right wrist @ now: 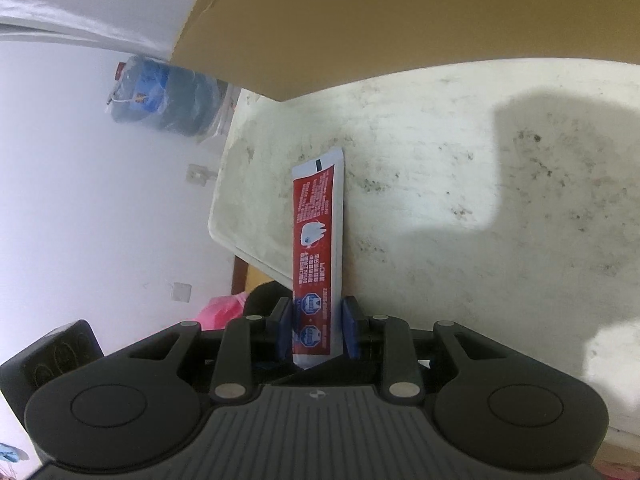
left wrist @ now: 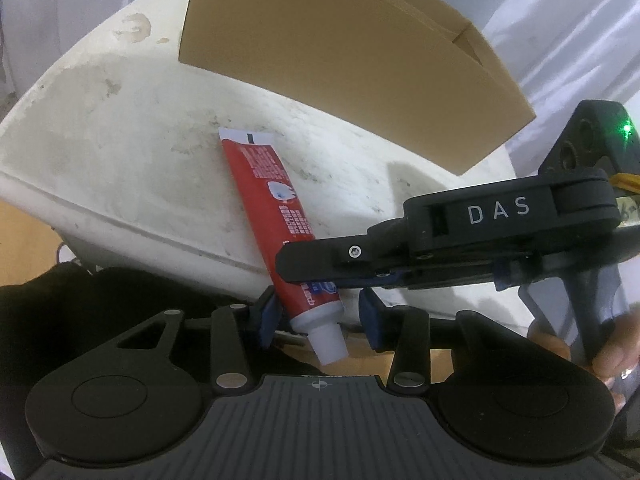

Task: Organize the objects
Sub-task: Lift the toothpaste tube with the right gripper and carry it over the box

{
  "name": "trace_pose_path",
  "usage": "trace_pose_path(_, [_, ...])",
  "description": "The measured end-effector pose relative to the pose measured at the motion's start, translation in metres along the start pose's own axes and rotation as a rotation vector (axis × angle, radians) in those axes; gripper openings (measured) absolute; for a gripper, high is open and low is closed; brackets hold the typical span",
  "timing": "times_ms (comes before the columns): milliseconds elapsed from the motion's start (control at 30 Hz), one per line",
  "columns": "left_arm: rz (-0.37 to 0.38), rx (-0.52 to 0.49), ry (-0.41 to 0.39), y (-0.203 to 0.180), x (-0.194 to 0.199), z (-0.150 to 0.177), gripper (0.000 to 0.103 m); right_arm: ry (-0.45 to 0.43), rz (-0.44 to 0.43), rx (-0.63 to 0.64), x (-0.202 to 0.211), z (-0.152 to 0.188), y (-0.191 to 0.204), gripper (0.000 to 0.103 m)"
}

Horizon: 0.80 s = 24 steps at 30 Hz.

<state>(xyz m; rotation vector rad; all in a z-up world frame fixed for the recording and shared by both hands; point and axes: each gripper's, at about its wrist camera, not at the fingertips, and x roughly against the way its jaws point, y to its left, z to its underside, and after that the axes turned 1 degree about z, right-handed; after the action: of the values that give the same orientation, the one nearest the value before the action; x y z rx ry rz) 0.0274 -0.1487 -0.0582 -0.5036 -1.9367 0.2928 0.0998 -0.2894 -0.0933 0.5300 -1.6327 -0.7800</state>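
A red toothpaste tube (left wrist: 276, 216) with a white cap is held tilted above the stained white table (left wrist: 120, 152), crimped end pointing away. My right gripper (left wrist: 288, 276) reaches in from the right and is shut on the tube just above its cap end. In the right wrist view its blue pads (right wrist: 285, 330) clamp both sides of the tube (right wrist: 318, 248). My left gripper (left wrist: 318, 320) has the tube's cap end between its blue pads (left wrist: 267, 318). The left pad lies against the tube, and a narrow gap shows at the right pad.
A cardboard box (left wrist: 340, 48) stands on the table behind the tube, its side close above the crimped end. A hand (left wrist: 612, 356) holds the right gripper's handle. Off the table's edge are a blue water jug (right wrist: 168, 100) and a pink bag (right wrist: 224, 312).
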Motion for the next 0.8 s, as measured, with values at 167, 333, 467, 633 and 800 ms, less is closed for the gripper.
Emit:
trace_pose_path(167, [-0.013, -0.029, -0.011, -0.004, 0.001, 0.004, 0.042, -0.001, -0.007, 0.012, -0.002, 0.002, 0.000, 0.030])
trace_pose_path(333, [-0.013, -0.041, -0.020, -0.003, 0.000, 0.004, 0.041, -0.004, -0.007, 0.015, -0.002, 0.002, 0.000, 0.030])
trace_pose_path(467, [-0.022, -0.067, -0.047, -0.008, 0.004, 0.004, 0.037, -0.029, -0.002, 0.058, 0.004, 0.005, 0.007, 0.030])
trace_pose_path(633, [-0.033, -0.086, -0.068, -0.013, 0.007, 0.003, 0.037, -0.040, 0.000, 0.081, 0.007, 0.005, 0.011, 0.030])
trace_pose_path(800, [-0.042, -0.105, -0.084, -0.015, 0.012, 0.003, 0.037, -0.047, 0.001, 0.093, 0.009, 0.004, 0.016, 0.030])
